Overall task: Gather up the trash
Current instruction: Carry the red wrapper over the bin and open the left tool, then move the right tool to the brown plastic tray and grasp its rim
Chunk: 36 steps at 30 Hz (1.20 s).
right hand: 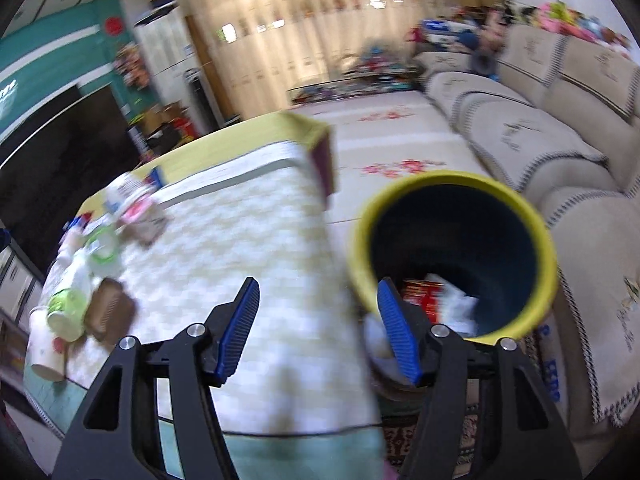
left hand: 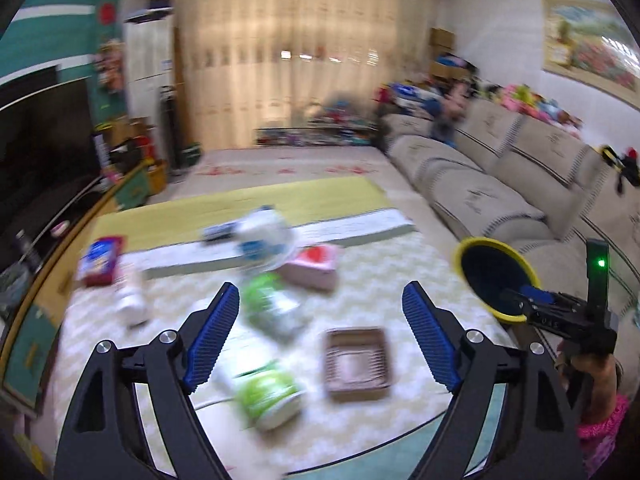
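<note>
A: How many pieces of trash on the table [left hand: 380, 280]?

B: In the left wrist view, at the centre of the frame, I count two green-and-white cups [left hand: 268, 396], one brown tray [left hand: 357, 364], one pink box [left hand: 312, 268], one red-and-blue packet [left hand: 100, 260], one white bottle [left hand: 130, 300] and one large white-and-blue container [left hand: 262, 240]. All are smeared by motion blur, so labels cannot be read.

A: And the bin?

B: One, dark inside with a yellow rim [right hand: 456, 256]. It fills the centre right of the right wrist view, beside the table edge. Something red and something white lie at its bottom, half hidden by a blue pad.

A: The grippers?

B: The left gripper [left hand: 320, 336] has its fingers spread wide, nothing between them, above the cups and tray. The right gripper [right hand: 318, 328] is also spread apart and holds nothing. In the left view its fingertips overlap the bin at the right edge.

A: Anything cut off?

B: The sofa [left hand: 480, 184] runs out of the frame on the right.
</note>
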{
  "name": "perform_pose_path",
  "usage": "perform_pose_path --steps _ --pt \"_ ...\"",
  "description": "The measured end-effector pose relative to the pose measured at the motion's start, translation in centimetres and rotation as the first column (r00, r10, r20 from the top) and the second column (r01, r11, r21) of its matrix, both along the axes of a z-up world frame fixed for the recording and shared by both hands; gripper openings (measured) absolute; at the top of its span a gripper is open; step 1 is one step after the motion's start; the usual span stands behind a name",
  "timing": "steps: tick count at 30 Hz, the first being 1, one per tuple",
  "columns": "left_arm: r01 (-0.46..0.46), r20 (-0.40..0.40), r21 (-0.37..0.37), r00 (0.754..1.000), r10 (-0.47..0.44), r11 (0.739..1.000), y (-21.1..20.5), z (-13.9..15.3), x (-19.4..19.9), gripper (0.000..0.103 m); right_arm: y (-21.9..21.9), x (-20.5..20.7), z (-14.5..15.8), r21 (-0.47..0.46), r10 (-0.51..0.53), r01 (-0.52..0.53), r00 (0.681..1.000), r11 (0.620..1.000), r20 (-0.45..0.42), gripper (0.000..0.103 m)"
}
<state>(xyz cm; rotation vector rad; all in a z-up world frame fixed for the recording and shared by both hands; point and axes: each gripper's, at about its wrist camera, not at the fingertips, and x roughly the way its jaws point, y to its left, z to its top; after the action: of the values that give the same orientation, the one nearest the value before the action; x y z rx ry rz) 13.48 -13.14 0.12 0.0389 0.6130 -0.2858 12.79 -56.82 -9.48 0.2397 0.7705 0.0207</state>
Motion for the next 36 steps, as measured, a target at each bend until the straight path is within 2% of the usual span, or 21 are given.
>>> perform_pose_path --steps 2,7,14,18,21,23,26,28,36 --pt "-0.037 0.006 -0.018 0.999 0.038 0.999 2.7 -0.1 -0.2 0.085 3.2 0.9 0.2 0.003 0.066 -0.066 0.998 0.998 -0.003 0.059" --pt "-0.085 0.005 -0.045 0.996 0.085 0.995 6.5 -0.7 -0.6 0.086 9.7 2.0 0.3 -0.009 0.191 -0.191 0.981 0.982 -0.019 0.058" --pt "-0.118 -0.009 -0.073 0.993 0.118 0.990 8.3 -1.9 -0.9 0.086 15.1 2.5 0.4 -0.014 0.273 -0.274 0.961 0.962 -0.051 0.052" --pt "-0.123 -0.019 -0.091 0.992 0.122 0.988 9.0 -2.6 -1.1 0.086 16.6 2.5 -0.1 -0.028 0.287 -0.290 0.955 0.957 -0.079 0.050" --pt "-0.120 -0.021 -0.098 0.993 0.118 0.988 9.2 -2.9 -1.4 0.086 17.9 2.6 -0.9 -0.054 0.289 -0.296 0.951 0.954 -0.109 0.043" --pt "-0.117 -0.022 -0.105 0.993 0.116 0.988 9.4 -3.1 -1.5 0.087 18.4 2.6 -1.5 -0.057 0.293 -0.302 0.948 0.952 -0.126 0.028" --pt "-0.119 -0.024 -0.110 0.993 0.118 0.987 9.8 -3.3 -1.6 0.089 18.3 2.9 -1.9 -0.064 0.275 -0.285 0.952 0.956 -0.135 0.012" --pt "-0.123 -0.027 -0.112 0.992 0.121 0.986 9.9 -3.5 -1.7 0.089 17.8 2.9 -2.0 -0.067 0.261 -0.271 0.956 0.960 -0.135 0.007" --pt "-0.129 -0.036 -0.093 0.991 0.127 0.987 9.5 -3.8 -1.3 0.089 15.2 2.9 -1.5 -0.068 0.224 -0.230 0.971 0.971 -0.088 0.005"
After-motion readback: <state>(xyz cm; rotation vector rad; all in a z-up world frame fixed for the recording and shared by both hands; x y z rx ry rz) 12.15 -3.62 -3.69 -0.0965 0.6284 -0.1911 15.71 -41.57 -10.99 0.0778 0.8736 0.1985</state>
